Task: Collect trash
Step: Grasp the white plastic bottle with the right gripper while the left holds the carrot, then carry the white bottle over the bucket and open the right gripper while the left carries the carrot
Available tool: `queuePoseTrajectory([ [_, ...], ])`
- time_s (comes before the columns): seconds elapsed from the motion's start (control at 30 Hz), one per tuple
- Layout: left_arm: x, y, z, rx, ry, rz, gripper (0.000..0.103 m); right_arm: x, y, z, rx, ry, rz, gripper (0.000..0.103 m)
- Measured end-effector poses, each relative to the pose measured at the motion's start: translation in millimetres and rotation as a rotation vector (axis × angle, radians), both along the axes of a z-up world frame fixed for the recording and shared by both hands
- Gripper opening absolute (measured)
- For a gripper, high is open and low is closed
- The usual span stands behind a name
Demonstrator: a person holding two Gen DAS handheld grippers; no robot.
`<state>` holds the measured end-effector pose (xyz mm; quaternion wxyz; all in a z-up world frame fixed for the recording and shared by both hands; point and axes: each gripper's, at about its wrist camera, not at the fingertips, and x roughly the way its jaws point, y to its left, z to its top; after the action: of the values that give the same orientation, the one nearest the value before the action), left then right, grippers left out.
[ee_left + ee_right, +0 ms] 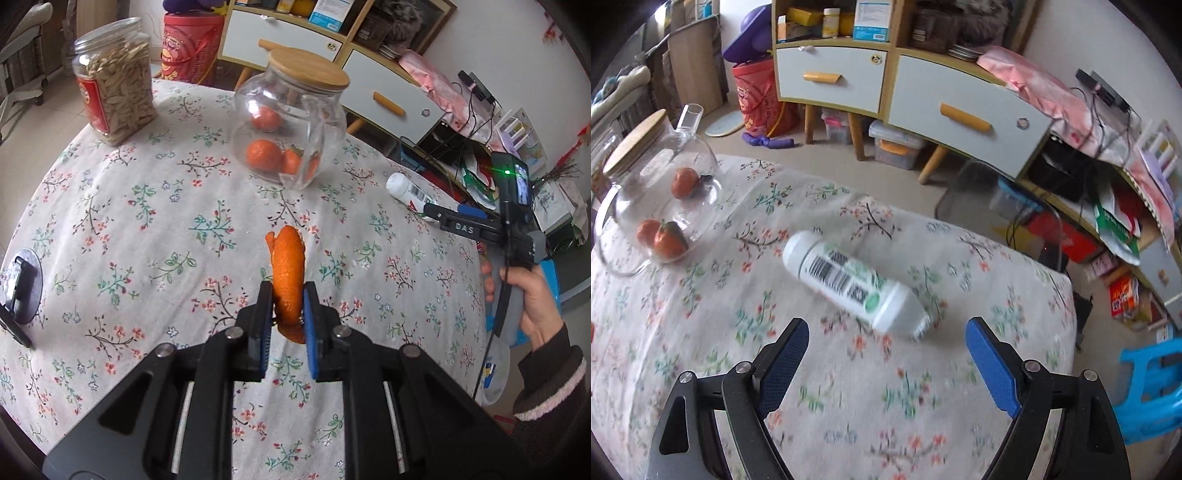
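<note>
While the left gripper (287, 295) is pinching a strip of orange peel (288, 273) between its blue pads (311, 314), the peel is standing with its long axis running straight away from the wrist camera, its narrow curled tip pointing toward the glass jar (288, 125) further along the floral tablecloth (129, 221). The lower end of the peel is sticking out beneath the clenched jaws, and whether it is touching the cloth cannot be told. The right gripper (886, 332) is hovering with its jaws spread wide, holding nothing, just short of a white plastic bottle (853, 282) that is lying on its side on the cloth. The bottle's long axis is running diagonally, its flat base pointing up-left toward the glass jar and its narrower ribbed neck pointing down-right, toward the gap between the open fingers. Inside the wooden-lidded jar, several tangerines (264, 155) are sitting. A tall clear jar of pale seeds (114, 81) is standing well apart, near the far left edge of the table.
</note>
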<state>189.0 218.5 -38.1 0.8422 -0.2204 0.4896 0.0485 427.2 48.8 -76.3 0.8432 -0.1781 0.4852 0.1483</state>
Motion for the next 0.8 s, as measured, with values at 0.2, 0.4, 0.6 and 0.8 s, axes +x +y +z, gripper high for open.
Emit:
queuePoseTrajectory([
  [0.2, 4.9, -8.5, -0.5, 0.004, 0.003, -0.032, 0.017, 22.1, 20.8, -26.3, -0.043, 0.030, 0.076, 0.088],
  [0.4, 6.8, -14.9, -5.0, -0.001, 0.018, -0.050, 0.017, 9.2, 24.1, -35.5, -0.065, 0.062, 0.114, 0.048],
  [0.6, -1.0, -24.6, -5.5, -0.033, 0.028, -0.078, 0.017, -30.3, 7.8, -32.2, -0.025, 0.096, 0.125, 0.040],
  [0.8, -14.2, -39.4, 1.3, -0.014, 0.011, -0.116, 0.017, -78.4, -25.3, -20.2, 0.058, 0.133, 0.064, 0.040],
])
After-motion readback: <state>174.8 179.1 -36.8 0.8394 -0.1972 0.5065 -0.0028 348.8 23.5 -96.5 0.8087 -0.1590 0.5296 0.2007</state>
